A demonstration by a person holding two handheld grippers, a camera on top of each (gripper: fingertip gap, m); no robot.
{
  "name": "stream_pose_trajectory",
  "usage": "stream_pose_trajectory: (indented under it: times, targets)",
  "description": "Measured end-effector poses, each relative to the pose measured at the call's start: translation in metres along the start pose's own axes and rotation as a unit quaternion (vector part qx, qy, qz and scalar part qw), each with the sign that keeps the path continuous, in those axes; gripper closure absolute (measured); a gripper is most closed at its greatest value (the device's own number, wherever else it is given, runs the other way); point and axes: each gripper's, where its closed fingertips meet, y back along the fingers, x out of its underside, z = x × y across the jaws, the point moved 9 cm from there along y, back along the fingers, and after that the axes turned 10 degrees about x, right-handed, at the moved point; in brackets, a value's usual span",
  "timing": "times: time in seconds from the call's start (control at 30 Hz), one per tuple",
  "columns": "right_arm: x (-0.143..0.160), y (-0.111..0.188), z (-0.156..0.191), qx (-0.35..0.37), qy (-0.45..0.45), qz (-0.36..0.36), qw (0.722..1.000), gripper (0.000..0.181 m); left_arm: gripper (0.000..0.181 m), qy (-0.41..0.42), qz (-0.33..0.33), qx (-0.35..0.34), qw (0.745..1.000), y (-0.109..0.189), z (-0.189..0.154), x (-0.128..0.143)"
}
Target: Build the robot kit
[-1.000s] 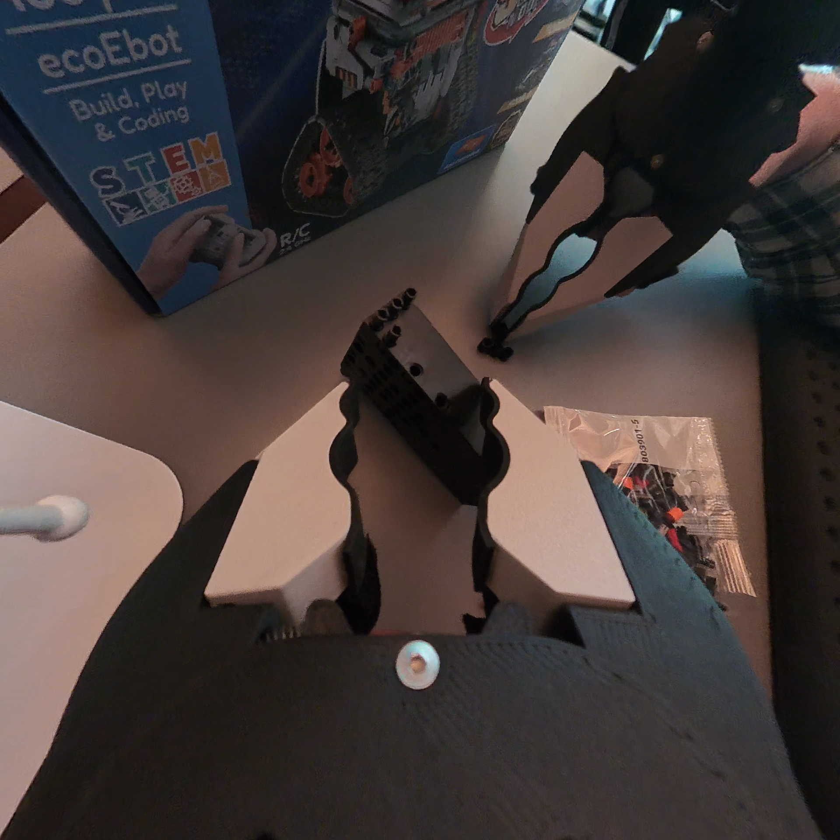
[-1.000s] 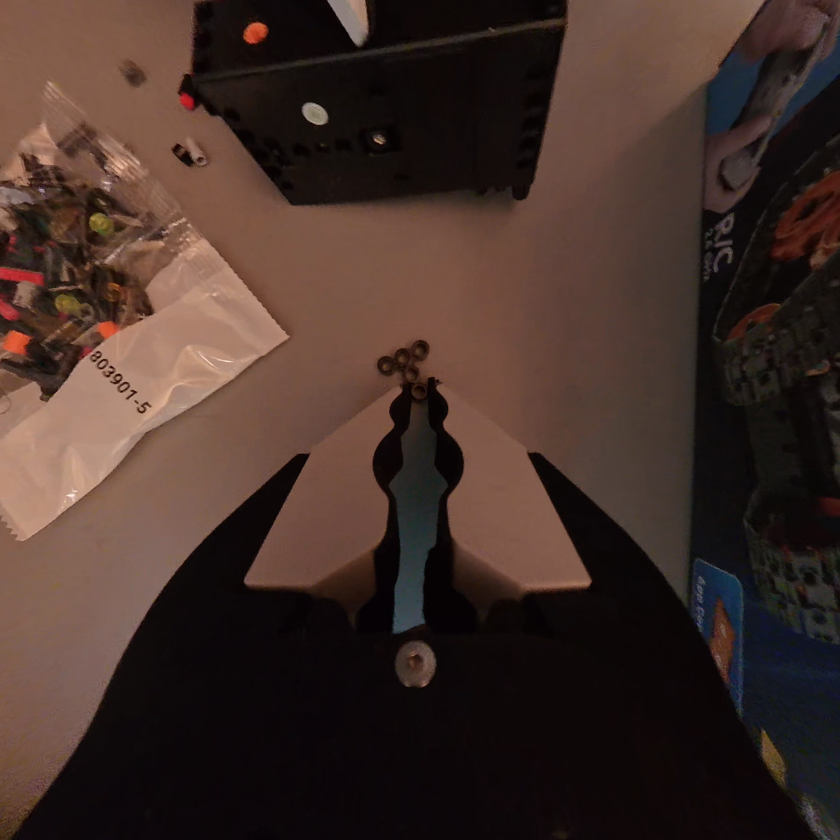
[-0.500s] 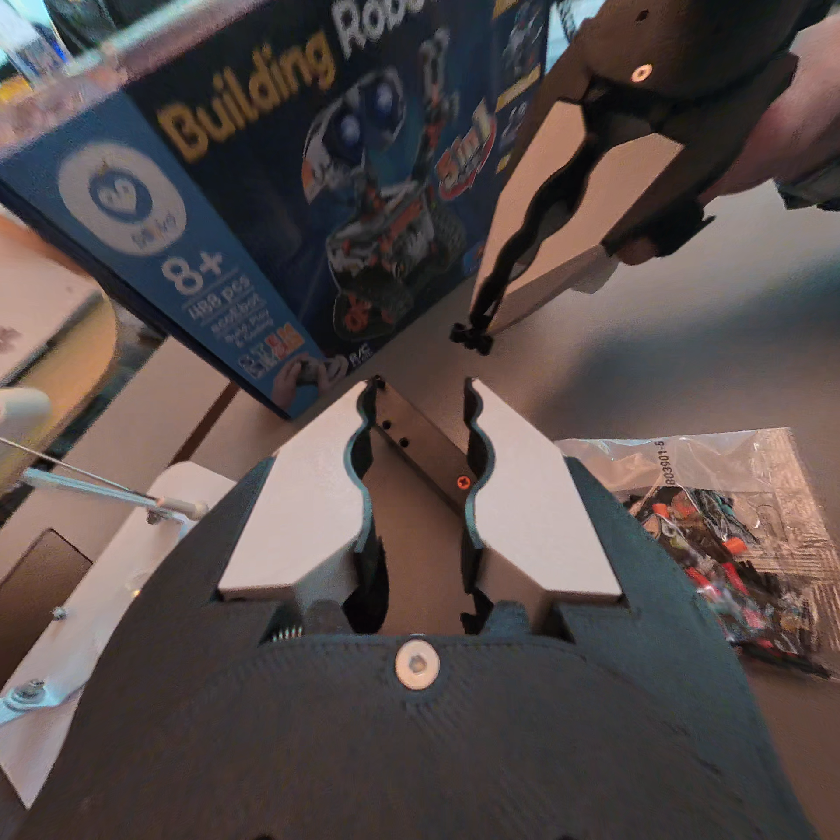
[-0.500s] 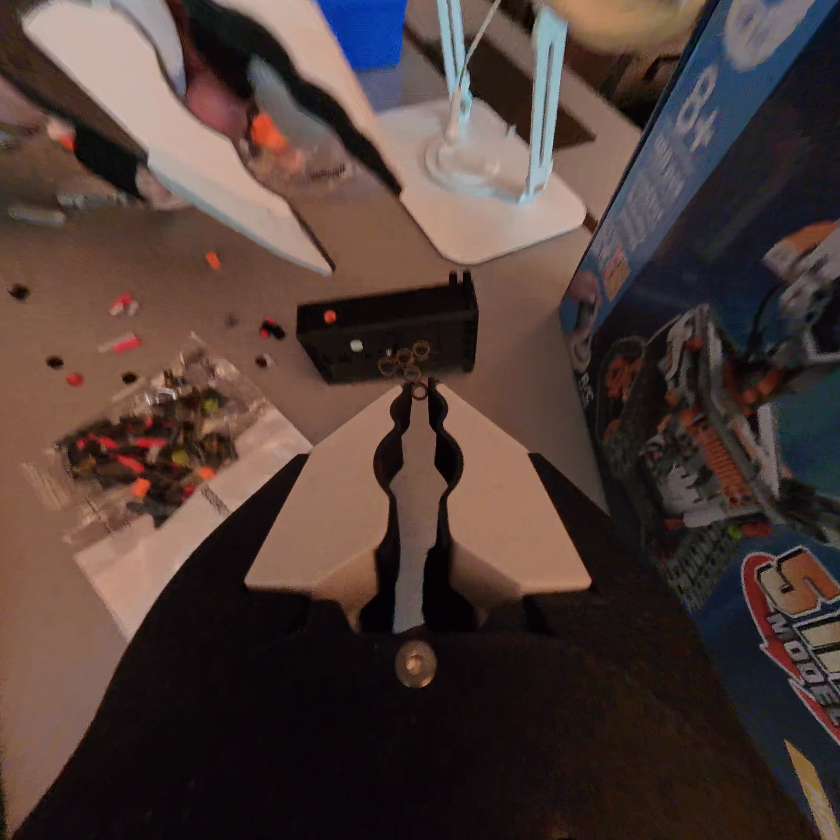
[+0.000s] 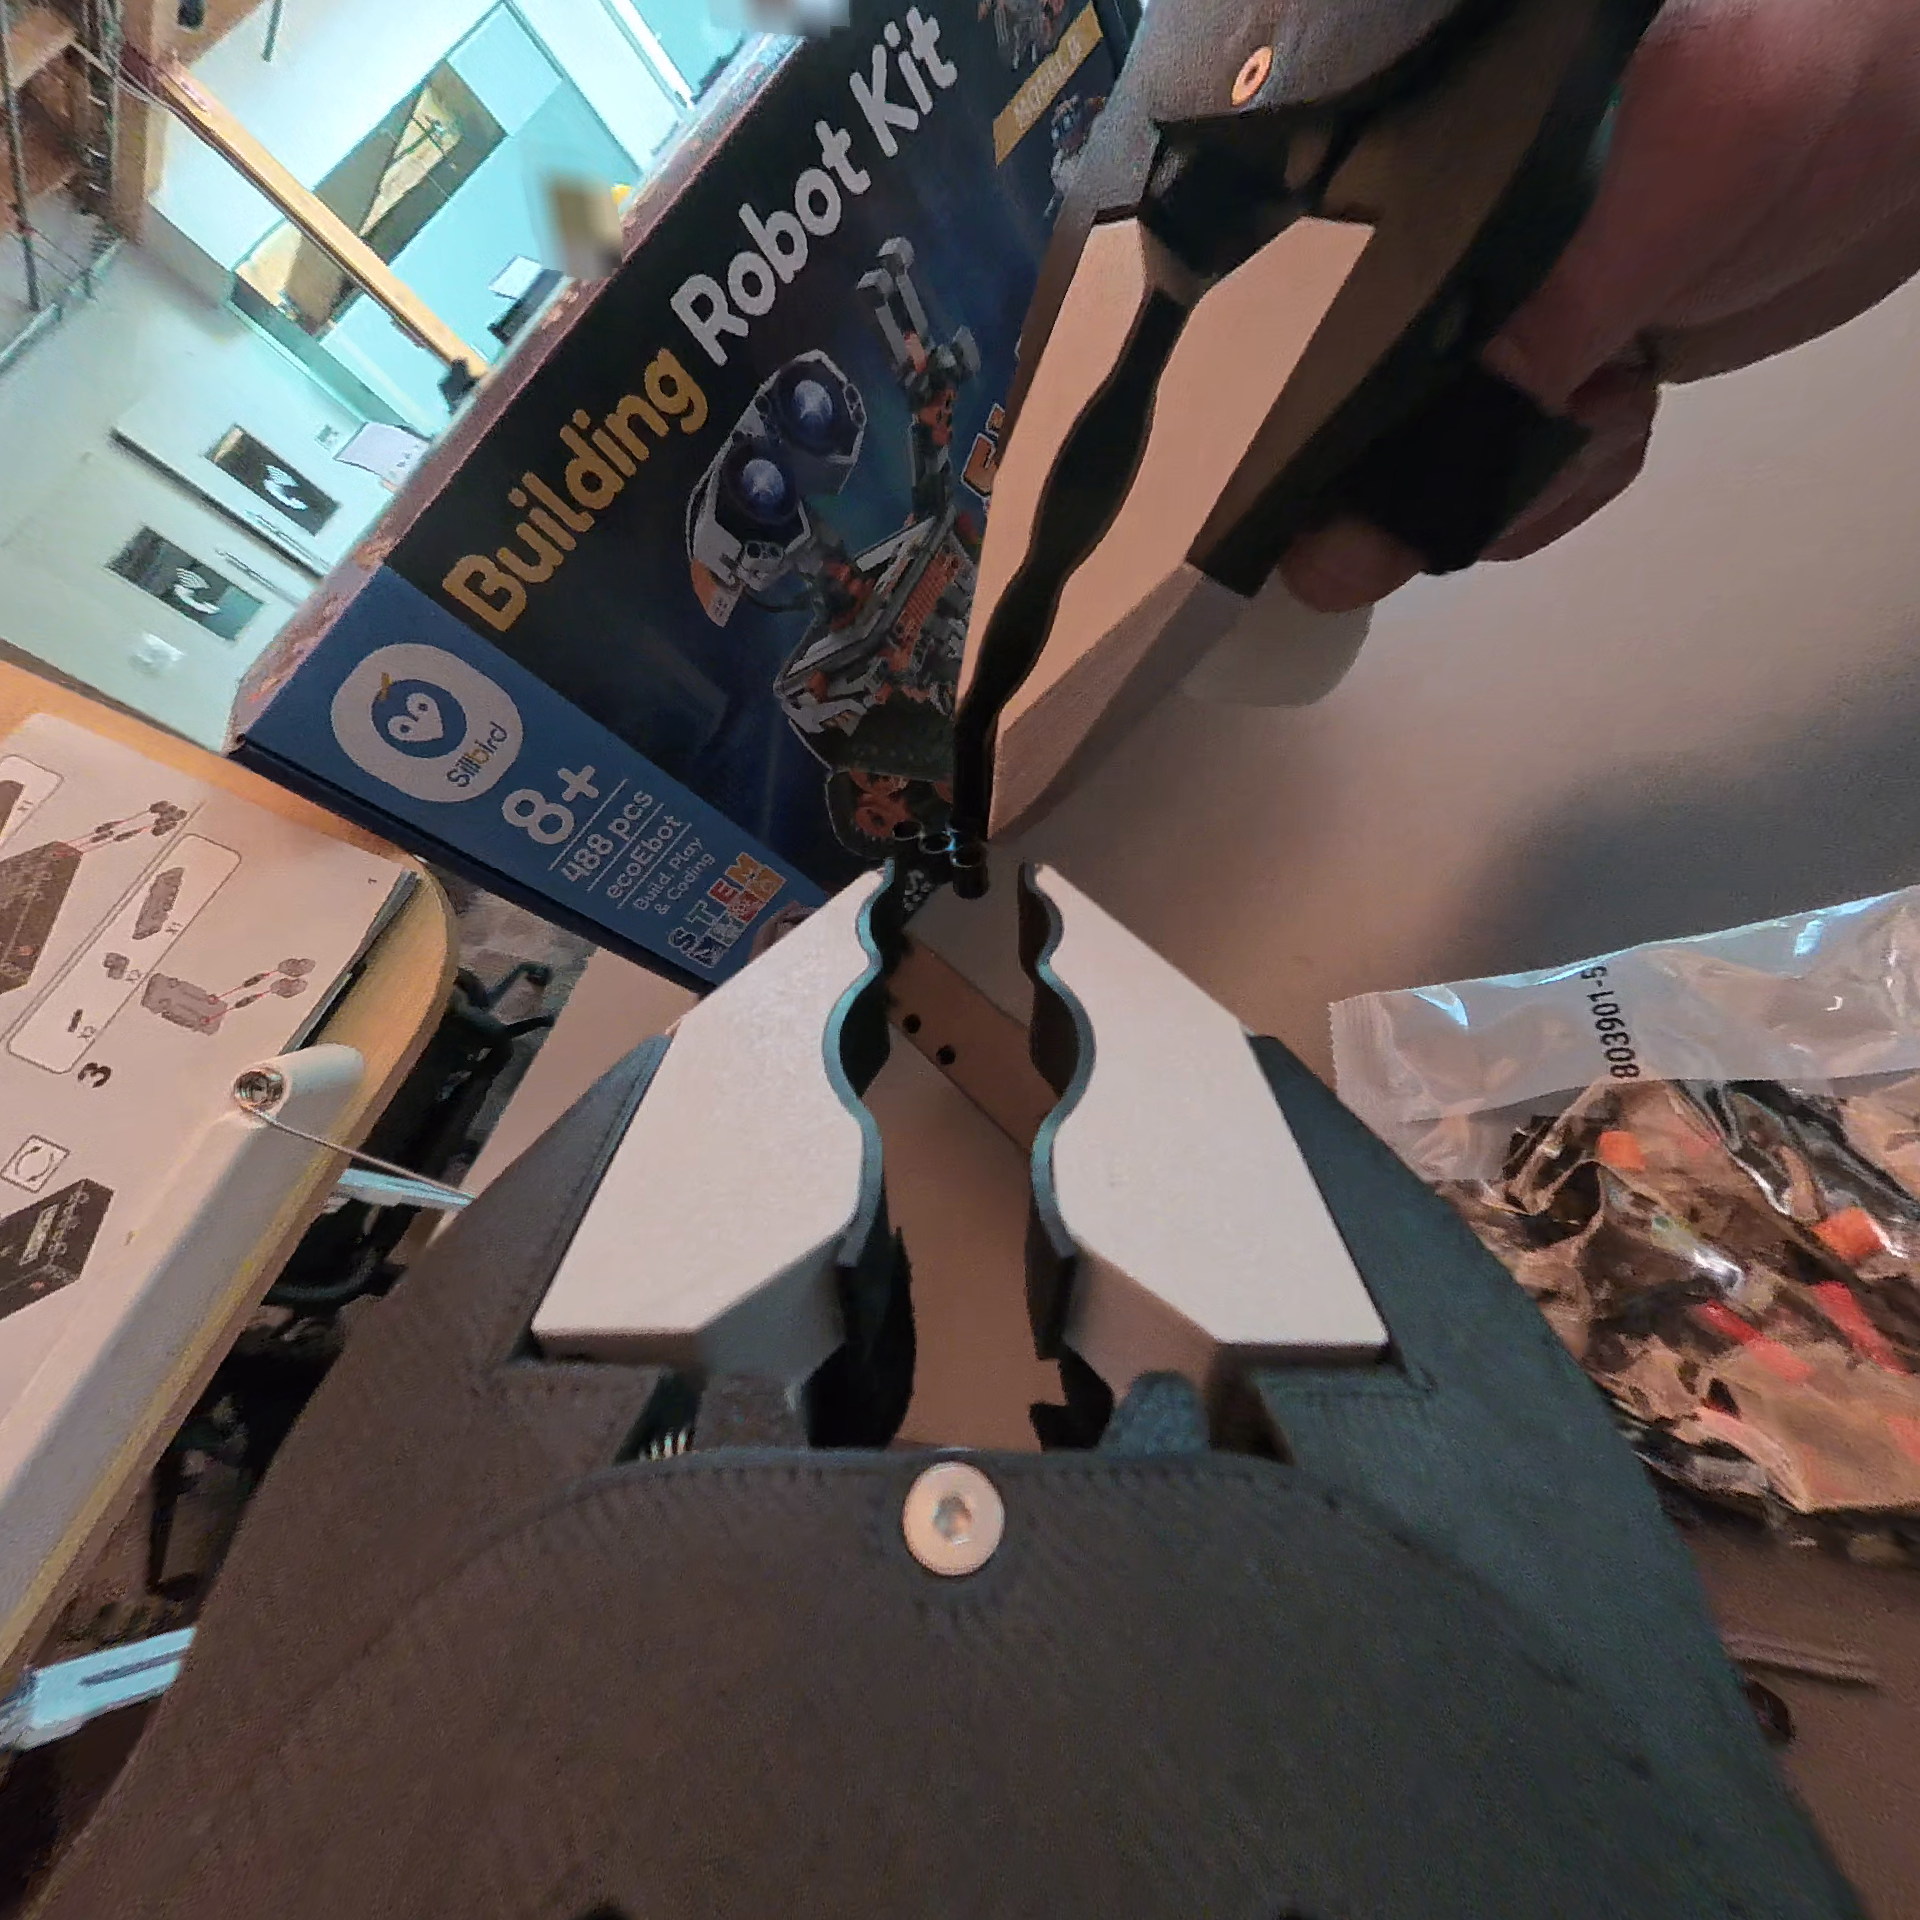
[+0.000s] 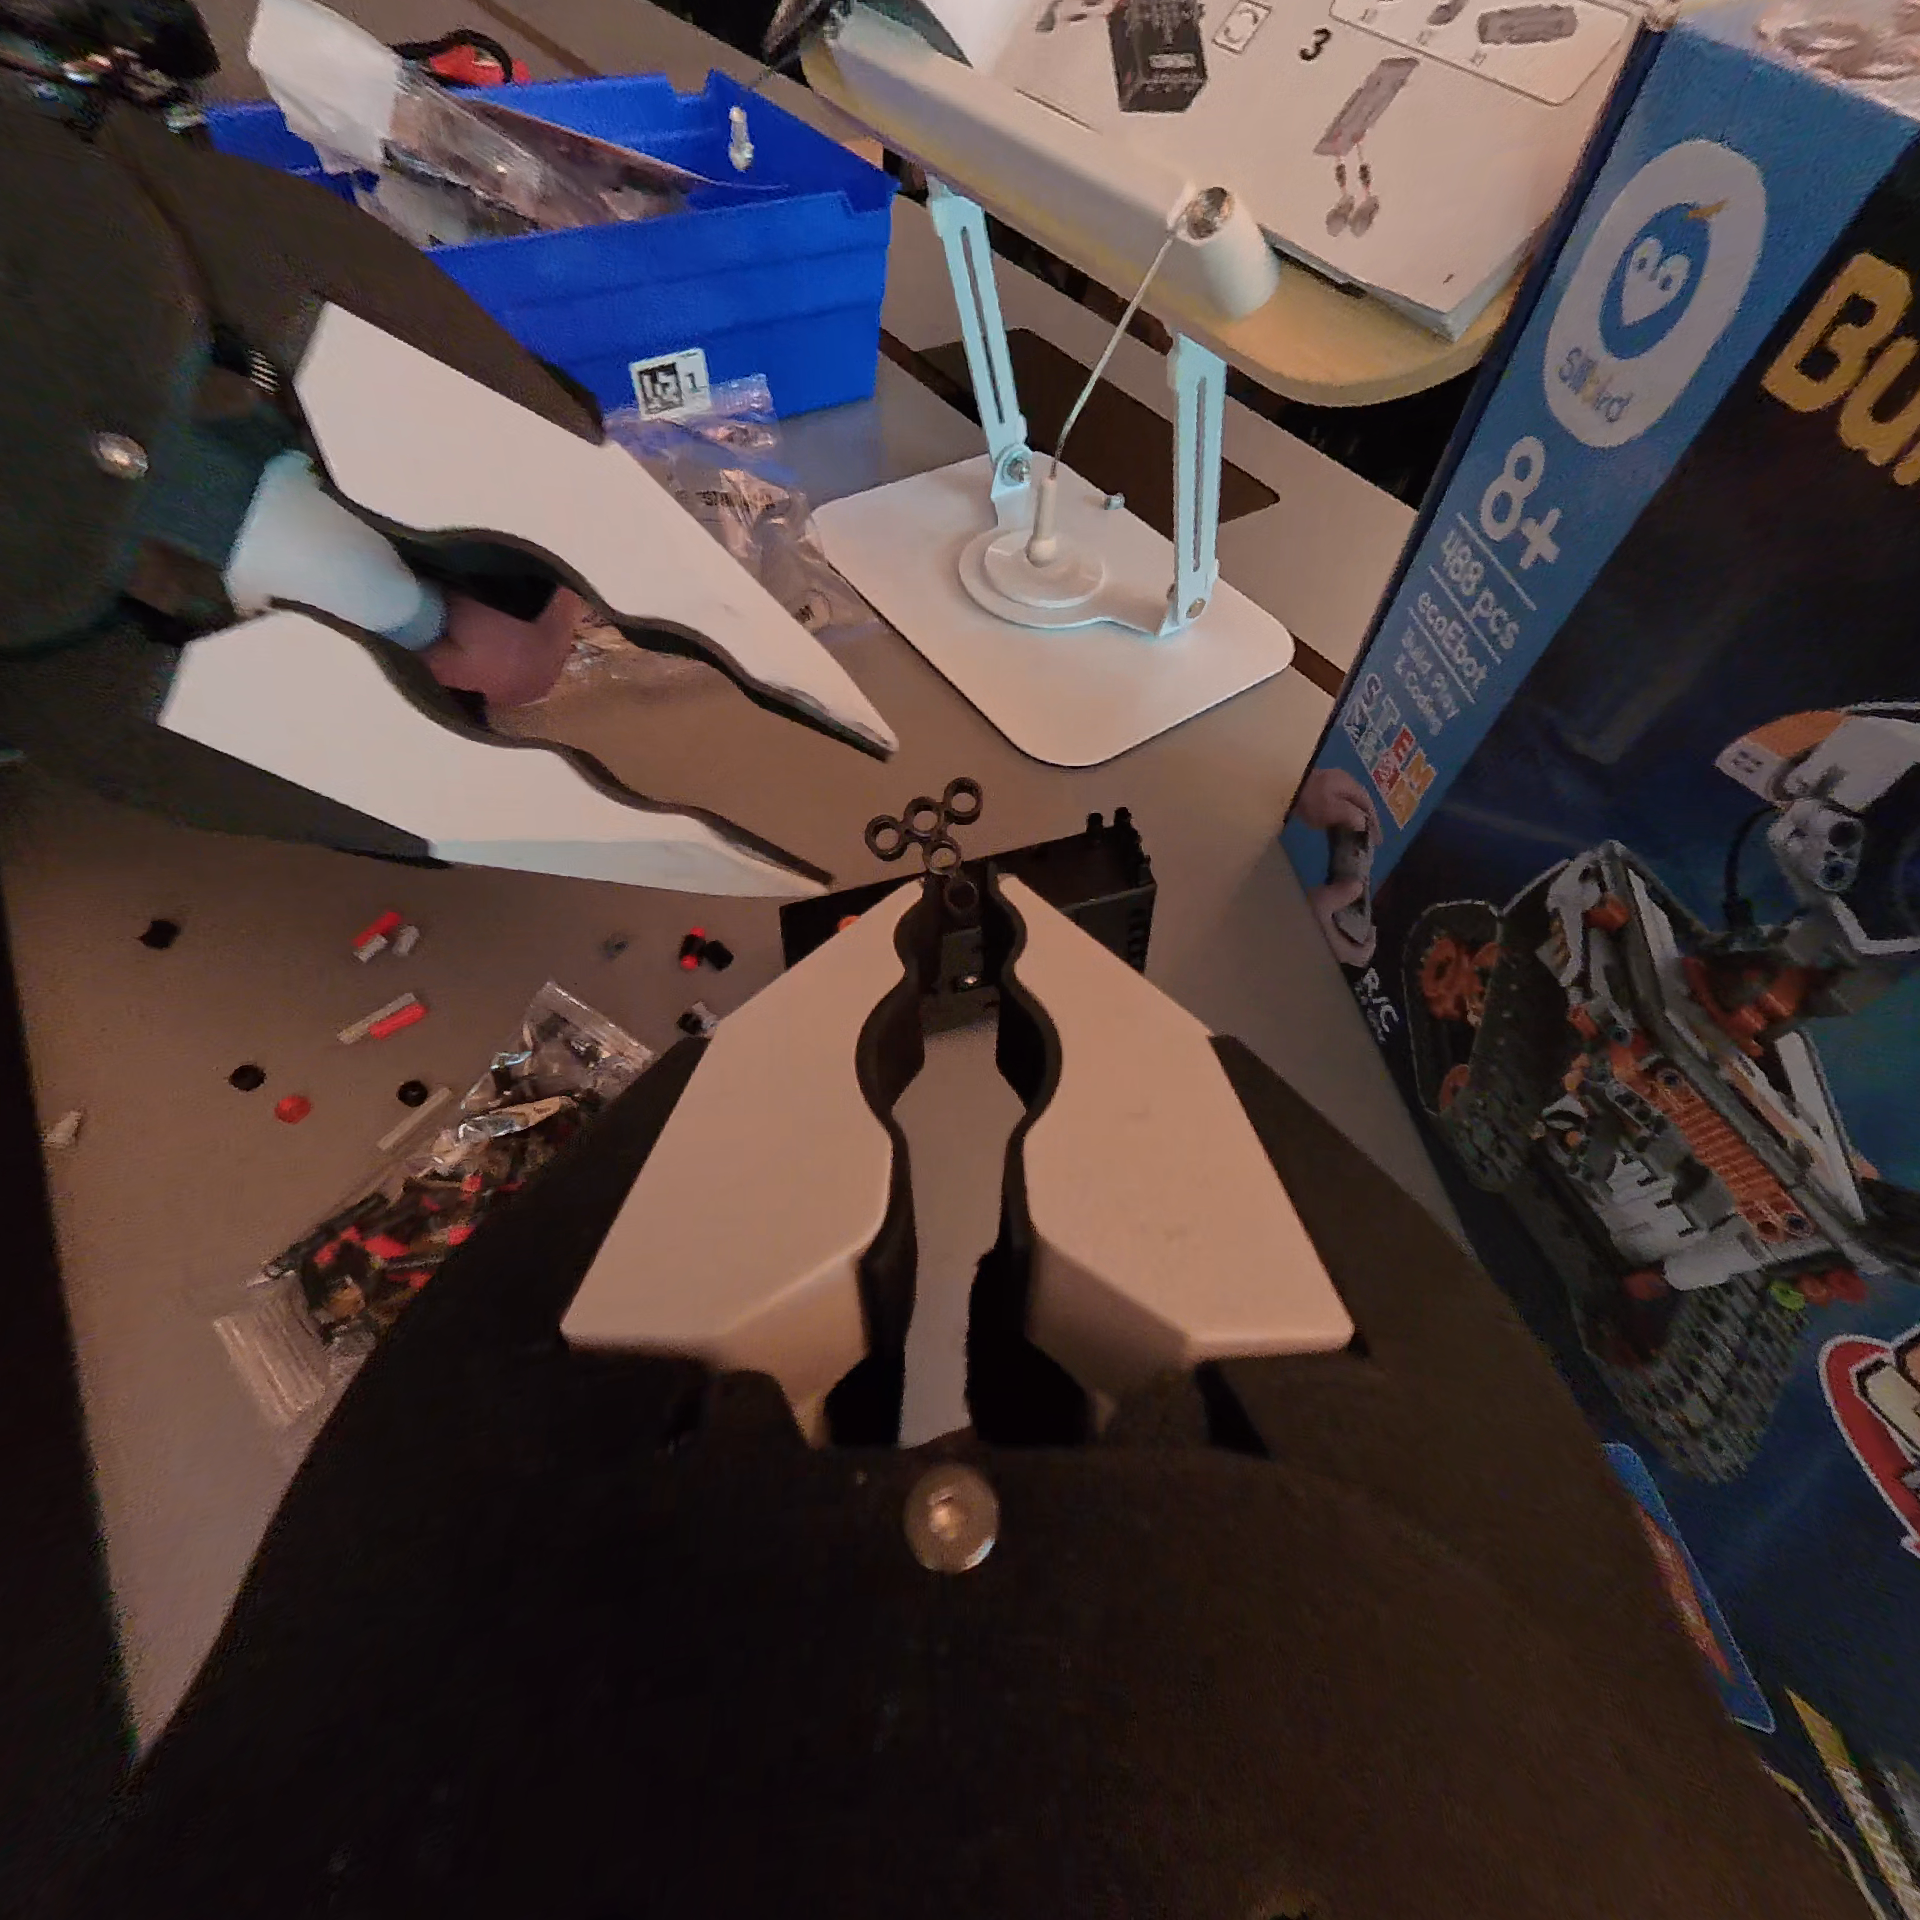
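R tongs [image 6: 951,883] clamped on a small black connector w/ ring holes [image 6: 928,826], poised just above the black block [image 6: 1091,883] on the worktop [image 6: 1195,997] – L tongs [image 5: 951,904] apart, empty, straddling that block beside the blue kit box [image 5: 644,540].

Small black T-shaped beam with ring holes [image 6: 928,826], pinched at right tongs [image 6: 961,896] tips, raised above black block [image 6: 1091,883] on table [image 6: 1195,966]; left tongs [image 5: 956,883] open alongside.

Black ribbed gripper bodies [image 5: 951,883], white wedge fingers [image 5: 727,1122] with wavy dark jaws, silver screw, apparently 3D-printed
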Motion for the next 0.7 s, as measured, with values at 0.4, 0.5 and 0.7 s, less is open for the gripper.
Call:
stream_pose_trajectory:
  times: [0.4,0.5,0.7]
  targets:
    - [-0.014,0.015,-0.003,-0.021,0.076,-0.058,0.995,0.171,0.177,0.005,-0.062,0.041,0.997,0.017,0.011,0.000]
    - [-0.022,0.023,-0.005,-0.037,0.147,-0.066,0.986,0.174,0.177,0.015,-0.092,0.104,0.990,0.029,0.021,-0.001]
    - [-0.035,0.023,0.017,-0.086,0.291,-0.084,0.949,0.171,0.176,0.017,-0.129,0.206,0.970,0.041,0.028,-0.005]
